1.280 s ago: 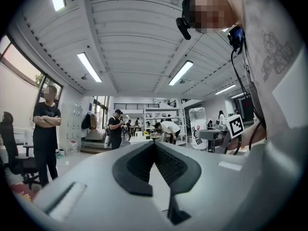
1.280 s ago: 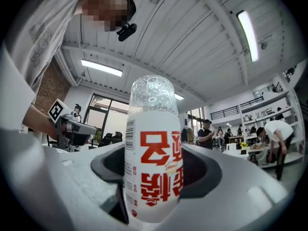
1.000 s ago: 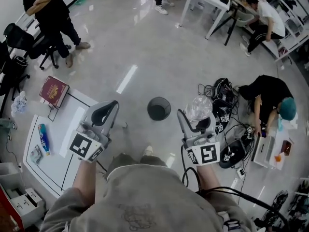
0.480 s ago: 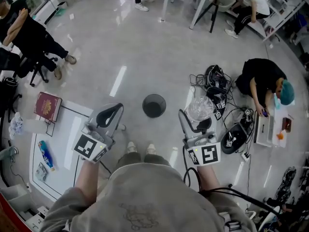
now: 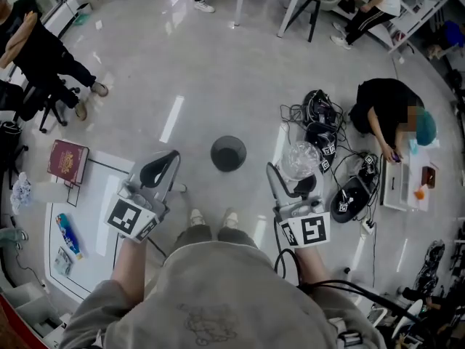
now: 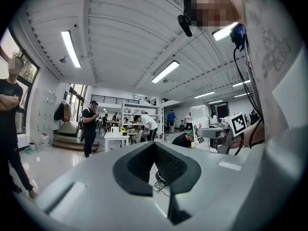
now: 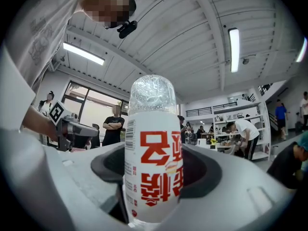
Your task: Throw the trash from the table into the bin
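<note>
1. Clear plastic, with a white label printed in red: the bottle (image 7: 153, 148) stands between the jaws of the right gripper (image 5: 294, 182). The jaws are spread wide and pressed on its sides.
2. In the right gripper view the label's print reads upside down, and the bottle's rounded clear end points away from the gripper.
3. From the head view the bottle is held over the floor, to the right of the bin (image 5: 228, 153) and not above it.
4. The bin is dark, round and open-topped. It stands upright on the pale glossy floor, just beyond the person's shoes (image 5: 195, 217) and between the two grippers as seen from above.
5. The left gripper (image 5: 170, 158) is held out level on the left. Its two dark pads meet at their tips, with a slim gap nearer the body, and nothing is in it.
6. The white table (image 5: 109, 198) lies on the left, under and beside the left gripper, well apart from the bin.
7. On the table's far end lies a red book (image 5: 67, 161), and on its near end a blue packet (image 5: 65, 230).
8. Right of the bin, a tangle of black cables (image 5: 320, 118) is spread on the floor.
</note>
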### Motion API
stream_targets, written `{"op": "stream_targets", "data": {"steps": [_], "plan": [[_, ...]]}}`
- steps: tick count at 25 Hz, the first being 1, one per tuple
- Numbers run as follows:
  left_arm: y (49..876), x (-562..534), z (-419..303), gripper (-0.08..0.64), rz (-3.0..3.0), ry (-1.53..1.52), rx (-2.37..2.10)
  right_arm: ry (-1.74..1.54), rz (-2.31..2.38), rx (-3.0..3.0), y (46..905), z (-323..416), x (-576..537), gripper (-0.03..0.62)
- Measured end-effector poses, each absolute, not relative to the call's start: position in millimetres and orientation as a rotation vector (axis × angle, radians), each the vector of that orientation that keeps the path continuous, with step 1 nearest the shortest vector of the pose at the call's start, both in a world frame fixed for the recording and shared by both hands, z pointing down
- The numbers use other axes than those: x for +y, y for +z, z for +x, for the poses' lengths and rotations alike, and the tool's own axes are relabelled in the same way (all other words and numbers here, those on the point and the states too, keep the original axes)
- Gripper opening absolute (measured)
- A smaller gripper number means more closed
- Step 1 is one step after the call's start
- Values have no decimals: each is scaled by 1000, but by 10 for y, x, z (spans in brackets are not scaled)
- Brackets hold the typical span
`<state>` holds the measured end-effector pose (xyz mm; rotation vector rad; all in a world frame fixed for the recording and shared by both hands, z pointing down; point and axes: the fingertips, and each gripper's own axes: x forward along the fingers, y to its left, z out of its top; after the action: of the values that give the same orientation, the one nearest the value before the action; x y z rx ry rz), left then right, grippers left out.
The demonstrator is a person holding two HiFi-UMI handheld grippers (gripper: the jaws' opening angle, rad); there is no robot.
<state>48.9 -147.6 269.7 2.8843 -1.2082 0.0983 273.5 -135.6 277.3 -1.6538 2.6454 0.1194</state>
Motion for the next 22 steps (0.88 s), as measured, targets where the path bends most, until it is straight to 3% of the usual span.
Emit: {"op": "stream_targets", "data": {"steps": [22], "plan": [[3601,-2310,661,0,2776,134,-1189,-45,-1683,2856,3612,2770,-2303,305]]}}
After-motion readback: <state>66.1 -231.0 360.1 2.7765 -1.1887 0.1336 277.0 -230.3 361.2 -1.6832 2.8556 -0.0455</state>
